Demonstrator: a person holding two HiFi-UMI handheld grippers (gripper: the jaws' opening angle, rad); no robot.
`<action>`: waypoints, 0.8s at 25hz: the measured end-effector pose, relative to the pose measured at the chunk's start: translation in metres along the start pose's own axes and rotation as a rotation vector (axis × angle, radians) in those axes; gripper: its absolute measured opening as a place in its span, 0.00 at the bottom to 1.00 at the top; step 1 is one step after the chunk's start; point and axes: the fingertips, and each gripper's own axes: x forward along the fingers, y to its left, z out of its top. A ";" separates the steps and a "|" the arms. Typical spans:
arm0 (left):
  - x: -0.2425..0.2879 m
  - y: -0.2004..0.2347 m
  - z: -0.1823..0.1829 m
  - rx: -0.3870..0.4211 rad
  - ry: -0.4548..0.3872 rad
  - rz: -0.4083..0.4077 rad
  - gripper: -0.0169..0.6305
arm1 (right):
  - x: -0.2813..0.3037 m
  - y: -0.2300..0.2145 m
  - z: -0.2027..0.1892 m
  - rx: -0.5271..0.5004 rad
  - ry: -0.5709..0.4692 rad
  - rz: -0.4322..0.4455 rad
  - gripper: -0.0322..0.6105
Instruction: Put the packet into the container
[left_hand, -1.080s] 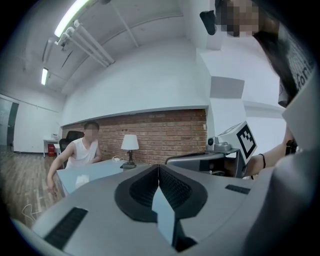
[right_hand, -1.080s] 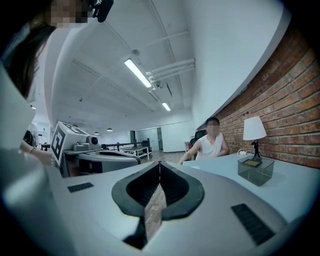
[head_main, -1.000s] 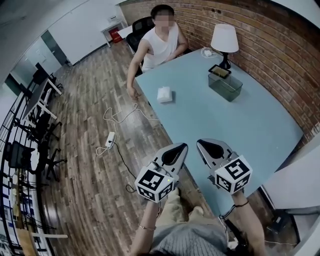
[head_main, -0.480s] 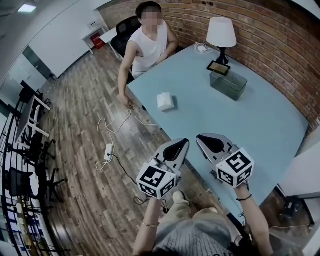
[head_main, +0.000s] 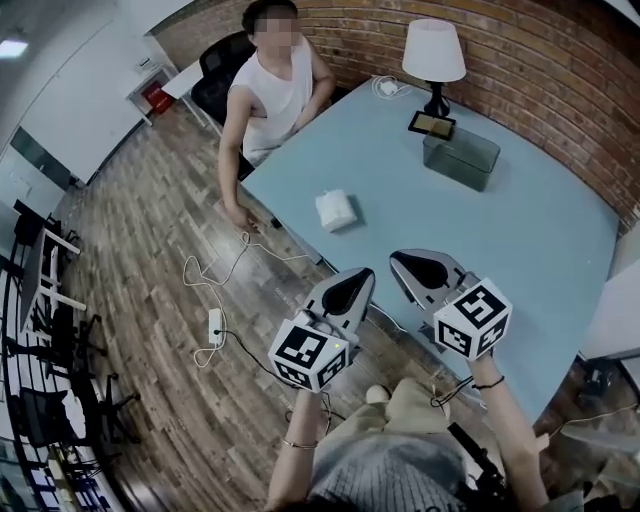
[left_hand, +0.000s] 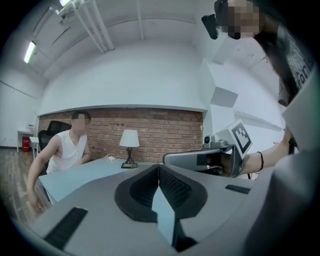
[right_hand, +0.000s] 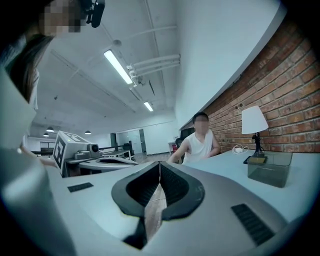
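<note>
A white packet (head_main: 335, 209) lies on the light blue table (head_main: 520, 240), near its left edge. The clear, box-shaped container (head_main: 461, 158) stands further back on the table, in front of the lamp; it also shows in the right gripper view (right_hand: 270, 169). My left gripper (head_main: 361, 273) and right gripper (head_main: 396, 259) hang side by side in the air at the table's near corner, well short of the packet. Both are shut with nothing between their jaws (left_hand: 159, 166) (right_hand: 160, 164). Neither gripper view shows the packet.
A person in a white sleeveless top (head_main: 268, 85) sits at the table's far left corner. A lamp (head_main: 434, 55) and a small dark tray (head_main: 431, 124) stand behind the container. Cables and a power strip (head_main: 214, 322) lie on the wooden floor, left of the table.
The head view has shifted, so the table now lies closer under the grippers. Both grippers stay shut and side by side, a little higher in the picture.
</note>
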 end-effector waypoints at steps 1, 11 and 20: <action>0.002 0.005 -0.001 -0.007 0.000 -0.003 0.04 | 0.005 -0.002 -0.001 0.004 0.006 -0.004 0.07; 0.031 0.057 -0.007 -0.055 0.005 -0.002 0.04 | 0.062 -0.034 -0.009 0.021 0.082 0.018 0.07; 0.058 0.107 -0.012 -0.075 0.025 0.048 0.04 | 0.107 -0.067 -0.011 0.054 0.144 0.053 0.07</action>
